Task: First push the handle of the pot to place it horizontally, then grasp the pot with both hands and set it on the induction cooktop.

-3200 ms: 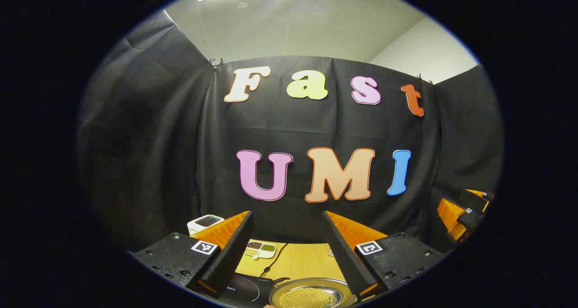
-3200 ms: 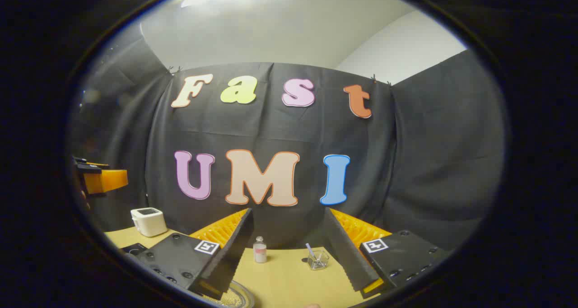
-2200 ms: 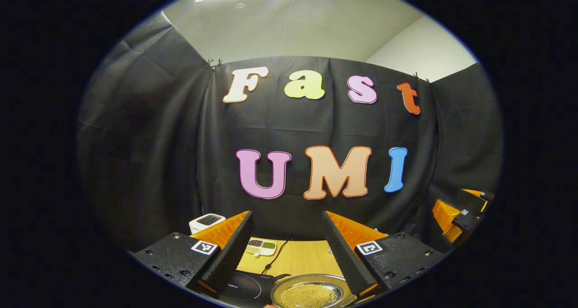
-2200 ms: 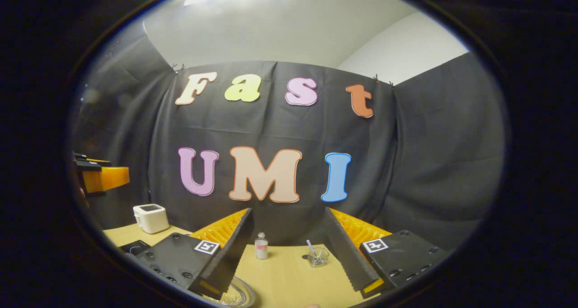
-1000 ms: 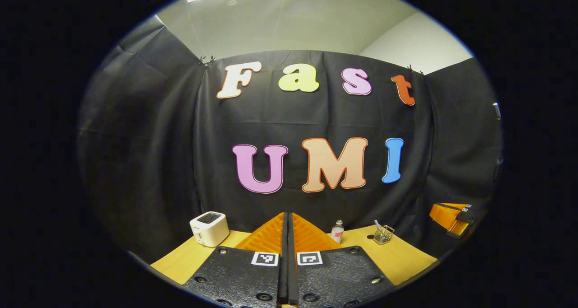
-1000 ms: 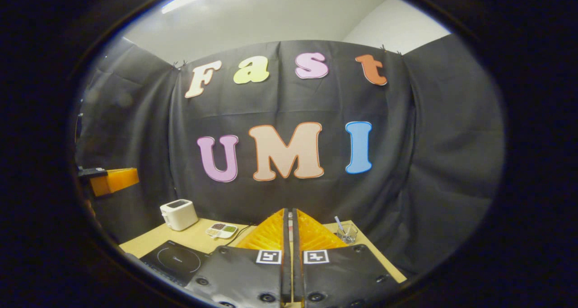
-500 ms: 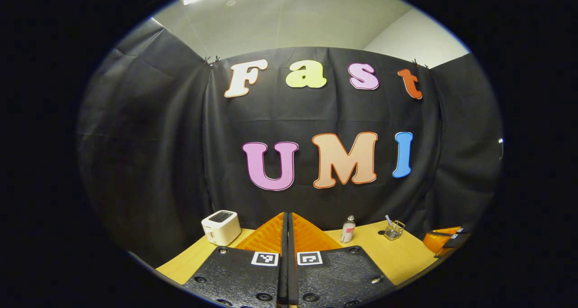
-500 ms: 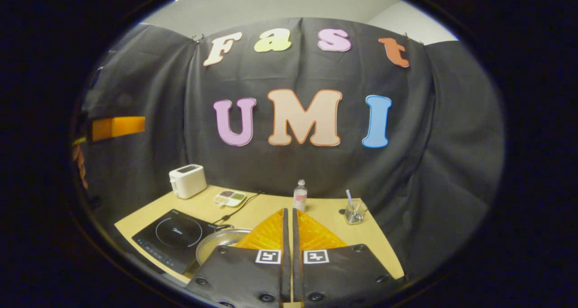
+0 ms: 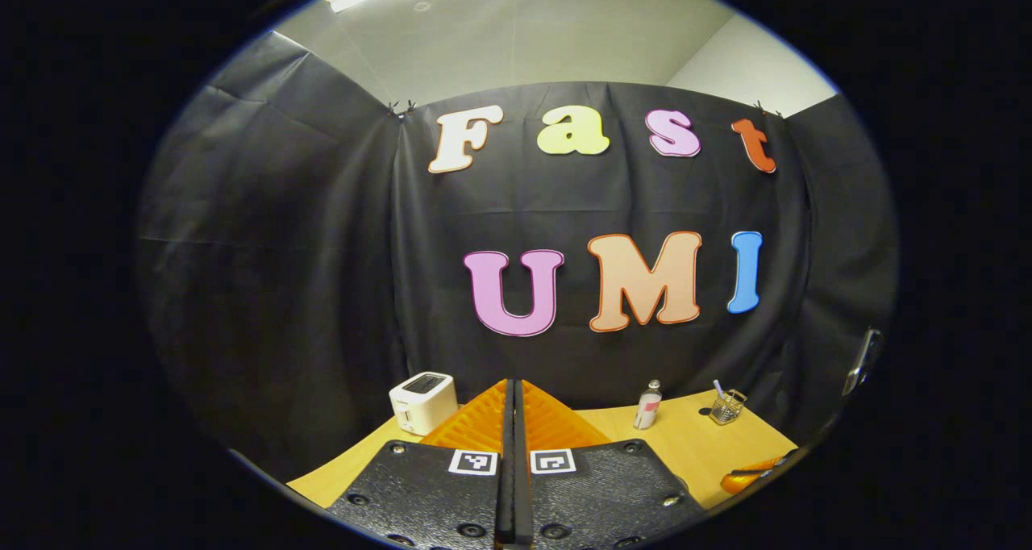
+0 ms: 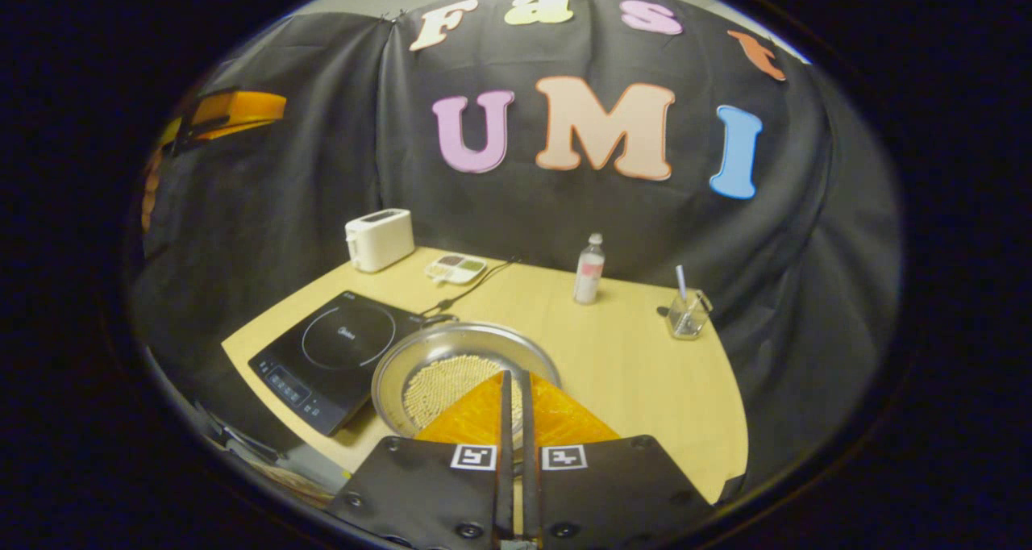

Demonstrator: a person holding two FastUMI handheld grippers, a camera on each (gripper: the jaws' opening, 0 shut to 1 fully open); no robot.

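Observation:
A shallow metal pot (image 10: 451, 356) holding pale yellow grains sits on the wooden table (image 10: 645, 389), touching the right side of the black induction cooktop (image 10: 339, 348). A small dark piece (image 10: 440, 319) sits at the pot's far rim; I cannot tell whether it is the handle. My right gripper (image 10: 516, 374) is shut and empty, hovering over the pot's near side. My left gripper (image 9: 513, 382) is shut and empty too, held high and facing the wall. In the right gripper view the left gripper (image 10: 274, 108) hangs far up at the left. The right gripper (image 9: 754, 477) peeks in low at the right.
A white toaster (image 10: 379, 239) stands at the table's back left, with a small divided dish (image 10: 455, 269) and a black cord (image 10: 476, 285) beside it. A small bottle (image 10: 588, 280) and a glass with a straw (image 10: 685, 312) stand at the back right.
Both grippers went from open to shut. The right gripper view has tipped down, bringing the pot and cooktop into sight. The left gripper view has turned slightly left.

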